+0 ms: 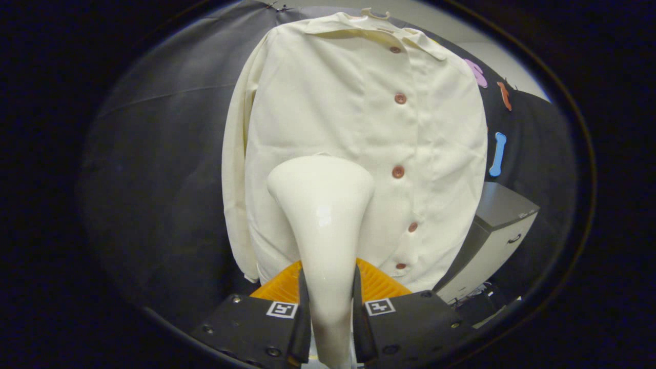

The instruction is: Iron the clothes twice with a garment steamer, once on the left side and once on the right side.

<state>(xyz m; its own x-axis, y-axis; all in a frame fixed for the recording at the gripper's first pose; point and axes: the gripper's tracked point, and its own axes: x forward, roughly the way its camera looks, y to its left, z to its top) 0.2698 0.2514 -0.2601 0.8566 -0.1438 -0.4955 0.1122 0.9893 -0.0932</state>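
A cream button-up shirt (353, 128) hangs on a hanger in front of the black cloth wall, with a row of reddish-brown buttons down its placket. My gripper (330, 297) is shut on the handle of a white garment steamer (323, 215). The steamer's wide head points up and forward, against or just before the shirt's lower left panel, left of the button row; I cannot tell whether it touches the fabric. Both fingers press on the steamer's narrow neck.
A grey cabinet (492, 241) with a dark top stands to the right of the shirt, low down. The black cloth wall (164, 169) runs behind and to the left of the shirt. The shirt's left sleeve (236, 179) hangs loose.
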